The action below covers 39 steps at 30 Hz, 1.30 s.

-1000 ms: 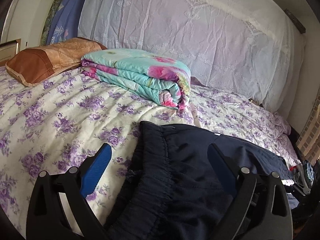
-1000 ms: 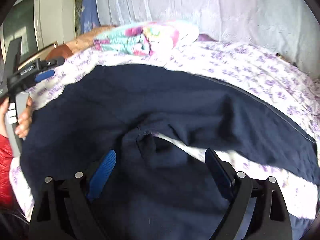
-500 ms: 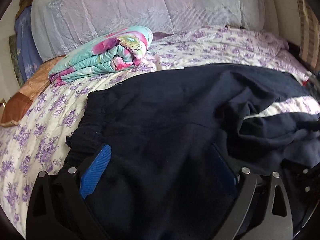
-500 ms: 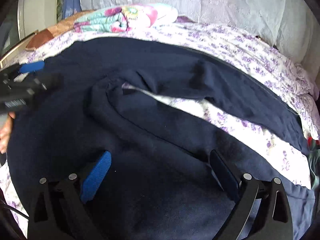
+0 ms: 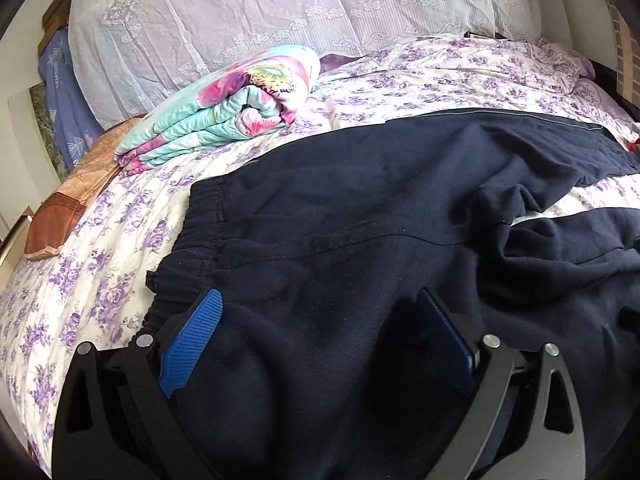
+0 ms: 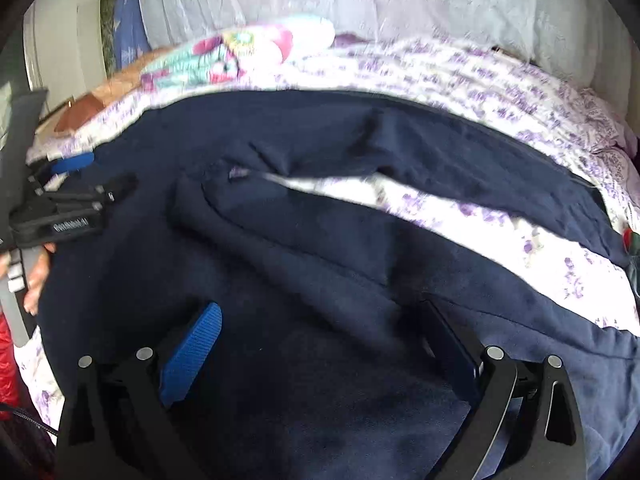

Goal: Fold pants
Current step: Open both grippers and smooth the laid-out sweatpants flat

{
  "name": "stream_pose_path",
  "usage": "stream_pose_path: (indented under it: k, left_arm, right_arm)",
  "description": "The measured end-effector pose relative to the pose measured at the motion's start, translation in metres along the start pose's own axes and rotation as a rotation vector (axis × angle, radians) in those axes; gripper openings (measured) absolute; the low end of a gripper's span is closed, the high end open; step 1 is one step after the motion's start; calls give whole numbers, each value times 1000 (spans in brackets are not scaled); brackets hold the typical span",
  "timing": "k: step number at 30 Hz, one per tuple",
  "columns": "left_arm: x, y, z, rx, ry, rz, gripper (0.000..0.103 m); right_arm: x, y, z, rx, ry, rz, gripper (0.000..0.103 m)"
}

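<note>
Dark navy pants [image 5: 360,220] lie spread on the flowered bed, elastic waistband [image 5: 192,236] at the left, the two legs running off to the right with a strip of sheet between them. My left gripper [image 5: 320,332] is open, its blue pads just above the cloth near the waistband, holding nothing. In the right wrist view the pants [image 6: 320,240] fill the middle. My right gripper [image 6: 320,344] is open over the near leg, empty. The left gripper [image 6: 68,200] shows at the left edge of that view, over the waist.
A folded floral quilt [image 5: 224,108] lies behind the pants, a brown pillow [image 5: 76,192] to its left. A large lace-covered cushion [image 5: 300,12] backs the bed. The bedsheet [image 5: 80,264] shows left of the waistband. A small red item [image 6: 629,236] sits by the far leg's end.
The left gripper has swung right, from beside the waistband to over the pants' seat. The right gripper's view has shifted over the legs, which now lie spread apart.
</note>
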<state>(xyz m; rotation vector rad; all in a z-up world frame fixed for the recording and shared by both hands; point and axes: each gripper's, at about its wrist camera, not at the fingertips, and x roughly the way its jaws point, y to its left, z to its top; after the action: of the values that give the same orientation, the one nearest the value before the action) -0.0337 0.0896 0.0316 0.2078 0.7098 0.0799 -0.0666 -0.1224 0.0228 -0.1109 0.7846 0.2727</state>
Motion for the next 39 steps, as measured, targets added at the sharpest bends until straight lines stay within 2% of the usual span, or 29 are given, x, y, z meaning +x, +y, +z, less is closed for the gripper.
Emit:
stream_pose_path:
  k: [2,4,6,9,14,15,18,20,39]
  left_arm:
    - [0,-1,0,2,-1,9,95]
    - [0,-1,0,2,-2,15,95]
    - [-1,-1,0,2,-3,23,95]
    - [-2,0,-1,0,-6,31,95]
    - [-2,1,0,-6,-10,39,95]
    - [-2,1,0,-7,-11,40,95]
    - [-2,1,0,-7,-13,45,95]
    - [-2,1,0,-9,-14,47,95]
    - [-4,1,-1,-18,-22,44,95]
  right_arm:
    - [-4,-4,-1,24,-37,36,100]
    - [7,-10,-4,46,28,48,100]
    - [17,-8,0,31,80,28,100]
    - [14,2,-2,-16,72,-21,100]
    - [-5,-11,-10,51,-56,15,100]
    - [-3,-13,-9,58,-44,19,100]
    - [19,-11,-4,45,72,8,100]
    - [19,-5,-4,17,65,-16,100]
    - [12,-6,-9,29,52,13,100]
